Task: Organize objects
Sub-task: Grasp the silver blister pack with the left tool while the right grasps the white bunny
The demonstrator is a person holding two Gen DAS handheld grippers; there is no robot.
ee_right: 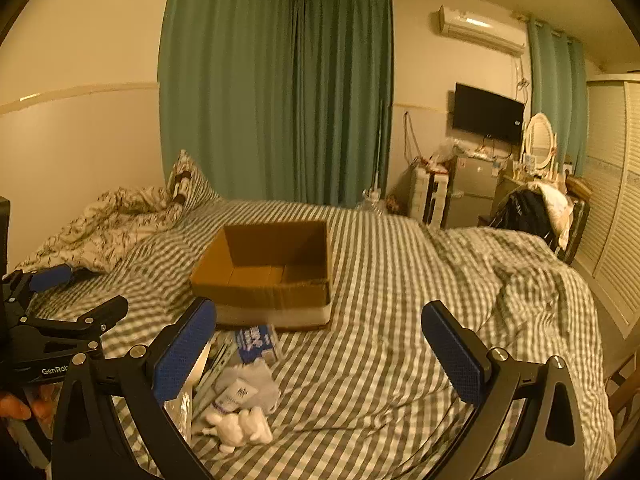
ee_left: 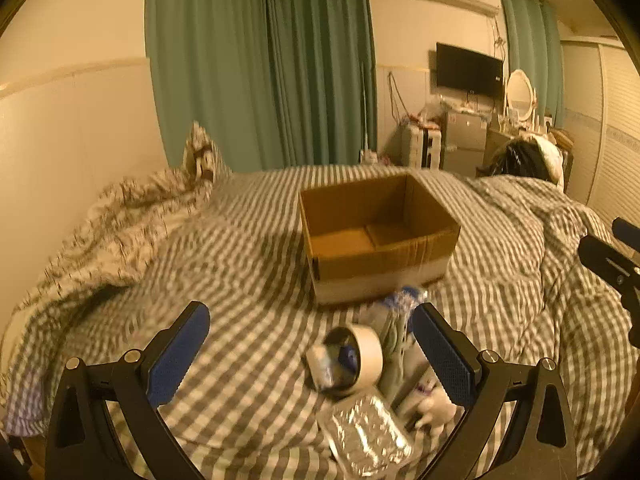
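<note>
An open, empty cardboard box point(ee_left: 376, 236) stands on the checked bed; it also shows in the right wrist view point(ee_right: 268, 272). In front of it lies a small pile: a roll of tape point(ee_left: 352, 354), a foil tray point(ee_left: 366, 436), a blue and white packet point(ee_right: 256, 342), a grey cloth point(ee_right: 250, 384) and a white plush toy point(ee_right: 240, 426). My left gripper point(ee_left: 310, 354) is open and empty, its jaws spread over the pile above the tape roll. My right gripper point(ee_right: 320, 350) is open and empty, to the right of the pile over bare bedding.
A crumpled quilt point(ee_left: 120, 216) lies at the bed's left by the wall. More rumpled bedding point(ee_right: 520, 272) lies at the right. Green curtains point(ee_left: 260, 60), a small fridge point(ee_right: 472, 188) and a wall television point(ee_right: 488, 112) stand beyond the bed.
</note>
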